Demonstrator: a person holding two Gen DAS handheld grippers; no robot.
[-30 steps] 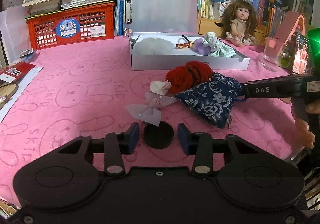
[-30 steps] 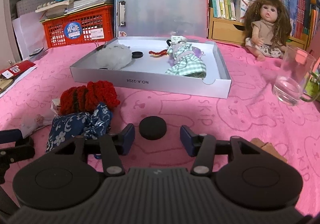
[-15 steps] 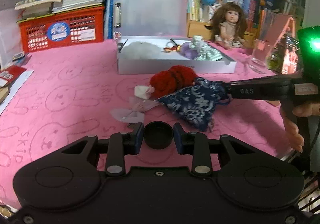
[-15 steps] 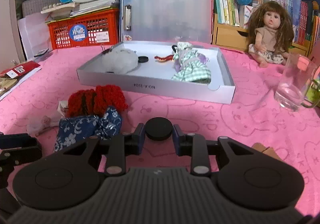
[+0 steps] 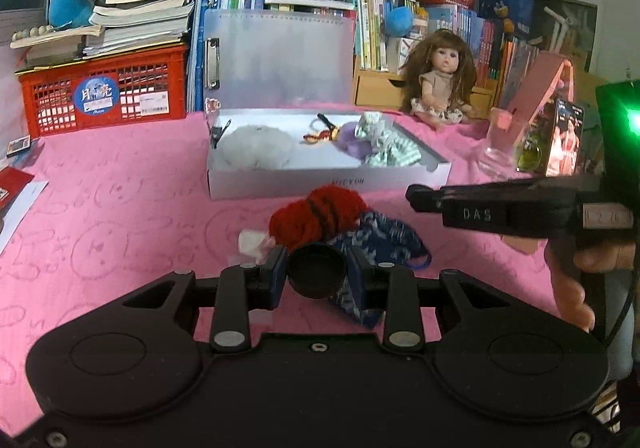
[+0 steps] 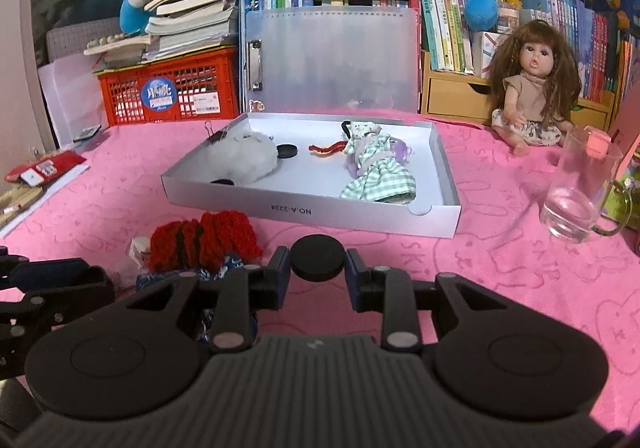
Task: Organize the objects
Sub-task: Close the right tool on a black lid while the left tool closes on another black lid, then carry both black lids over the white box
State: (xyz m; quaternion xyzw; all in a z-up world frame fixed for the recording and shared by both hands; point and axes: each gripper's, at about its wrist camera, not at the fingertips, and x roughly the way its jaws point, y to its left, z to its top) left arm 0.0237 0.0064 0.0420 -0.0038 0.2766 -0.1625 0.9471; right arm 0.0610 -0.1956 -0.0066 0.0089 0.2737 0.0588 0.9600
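Pink worktop cloth [image 6: 500, 268] with faint bunny outlines, black disc [image 6: 318, 262] between my blue-padded jaws, fuzzy red yarn thing [image 6: 204, 240] with dark stripes at lower left, green-checked doll dress [image 6: 378, 176] in the white tray [image 6: 312, 210], red crate [image 6: 168, 92] upper left.

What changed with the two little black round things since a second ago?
Both got grabbed. The left gripper closed on its black cap and lifted it off the pink cloth. The right gripper closed on the black disc. The white tray, red yarn, blue pouch and glass stayed put.
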